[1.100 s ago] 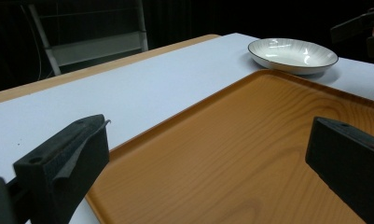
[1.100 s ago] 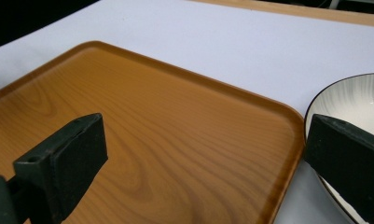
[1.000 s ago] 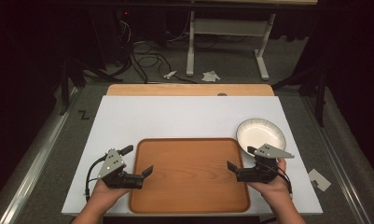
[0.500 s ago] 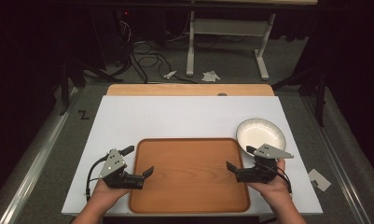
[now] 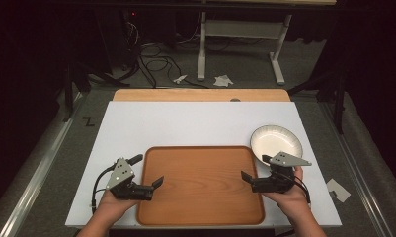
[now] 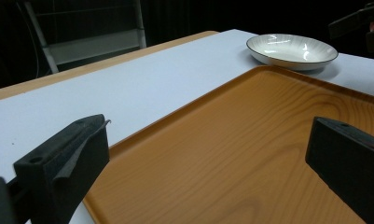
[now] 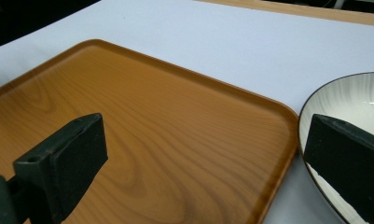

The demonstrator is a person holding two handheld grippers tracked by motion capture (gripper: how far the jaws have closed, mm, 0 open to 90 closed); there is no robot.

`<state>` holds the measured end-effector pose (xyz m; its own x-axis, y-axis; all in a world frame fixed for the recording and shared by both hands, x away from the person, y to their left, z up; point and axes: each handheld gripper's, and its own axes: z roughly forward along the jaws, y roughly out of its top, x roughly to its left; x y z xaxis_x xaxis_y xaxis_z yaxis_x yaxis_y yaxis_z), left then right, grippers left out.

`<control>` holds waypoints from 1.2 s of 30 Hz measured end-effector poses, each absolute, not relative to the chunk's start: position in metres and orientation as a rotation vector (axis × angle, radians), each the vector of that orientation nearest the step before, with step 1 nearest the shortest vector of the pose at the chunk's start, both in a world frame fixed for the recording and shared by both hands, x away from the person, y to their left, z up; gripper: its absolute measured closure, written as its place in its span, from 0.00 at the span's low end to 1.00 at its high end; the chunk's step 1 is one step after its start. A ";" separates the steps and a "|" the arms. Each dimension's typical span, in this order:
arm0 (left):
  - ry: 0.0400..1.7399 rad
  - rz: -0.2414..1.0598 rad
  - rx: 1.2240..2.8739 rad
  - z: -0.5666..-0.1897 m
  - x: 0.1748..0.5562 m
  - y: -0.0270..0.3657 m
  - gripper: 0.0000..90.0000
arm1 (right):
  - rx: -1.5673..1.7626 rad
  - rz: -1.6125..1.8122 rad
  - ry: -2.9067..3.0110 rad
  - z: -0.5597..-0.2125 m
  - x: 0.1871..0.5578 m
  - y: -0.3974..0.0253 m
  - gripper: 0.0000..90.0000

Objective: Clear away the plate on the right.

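Note:
A bare wooden tray (image 5: 200, 197) lies on the white table (image 5: 195, 123) near its front edge. A white bowl (image 5: 276, 142) with a dark rim sits just off the tray's far right corner. My left gripper (image 5: 146, 171) is held at the tray's left edge, open, with one jaw over the tray and one over the table. My right gripper (image 5: 256, 167) is at the tray's right edge, open, with nothing between its jaws. In the left gripper view the tray (image 6: 250, 140) and the bowl (image 6: 292, 49) lie ahead of the open left gripper (image 6: 208, 163). In the right gripper view the right gripper (image 7: 208, 163) spans the tray (image 7: 152, 116) and the bowl (image 7: 357, 102).
A wooden strip (image 5: 200, 95) runs along the table's far edge. Beyond it stand a desk frame (image 5: 240, 34) and cables (image 5: 151, 54) on the grey floor. A paper scrap (image 5: 337, 190) lies on the floor to the right. The table's far half is bare white surface.

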<state>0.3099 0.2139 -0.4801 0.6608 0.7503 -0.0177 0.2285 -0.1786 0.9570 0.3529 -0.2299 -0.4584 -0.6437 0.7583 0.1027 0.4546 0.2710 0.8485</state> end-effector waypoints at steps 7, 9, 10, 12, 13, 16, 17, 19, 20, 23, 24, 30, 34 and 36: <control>0.806 0.572 1.708 -0.478 0.310 0.218 0.01 | 1.158 1.304 2.215 -0.459 0.357 -0.239 0.00; 0.797 0.572 1.712 -0.478 0.309 0.218 0.01 | 1.176 1.296 2.206 -0.459 0.358 -0.241 0.00; 0.797 0.572 1.712 -0.478 0.309 0.218 0.01 | 1.180 1.294 2.203 -0.459 0.359 -0.243 0.00; 0.794 0.568 1.716 -0.478 0.309 0.218 0.01 | 1.195 1.284 2.201 -0.459 0.360 -0.245 0.00; 0.794 0.568 1.716 -0.478 0.309 0.218 0.01 | 1.194 1.279 2.199 -0.459 0.361 -0.247 0.00; 0.795 0.569 1.715 -0.478 0.309 0.218 0.01 | 1.205 1.280 2.187 -0.460 0.362 -0.251 0.00; 0.798 0.570 1.715 -0.478 0.309 0.219 0.01 | 1.215 1.279 2.179 -0.460 0.363 -0.253 0.00; 0.802 0.570 1.715 -0.478 0.309 0.219 0.01 | 1.229 1.281 2.171 -0.460 0.364 -0.256 0.00; 0.801 0.571 1.715 -0.478 0.309 0.219 0.01 | 1.231 1.278 2.164 -0.461 0.364 -0.257 0.00; 0.798 0.571 1.716 -0.478 0.309 0.218 0.01 | 1.251 1.275 2.150 -0.461 0.367 -0.264 0.00; 0.798 0.571 1.717 -0.478 0.309 0.218 0.01 | 1.251 1.275 2.150 -0.461 0.367 -0.264 0.00; 0.798 0.573 1.715 -0.477 0.309 0.219 0.01 | 1.295 1.272 2.125 -0.461 0.370 -0.273 0.00; 0.798 0.570 1.711 -0.477 0.309 0.219 0.01 | 1.325 1.284 2.121 -0.462 0.373 -0.281 0.00; 0.792 0.566 1.715 -0.478 0.309 0.218 0.01 | 1.340 1.283 2.105 -0.463 0.374 -0.284 0.00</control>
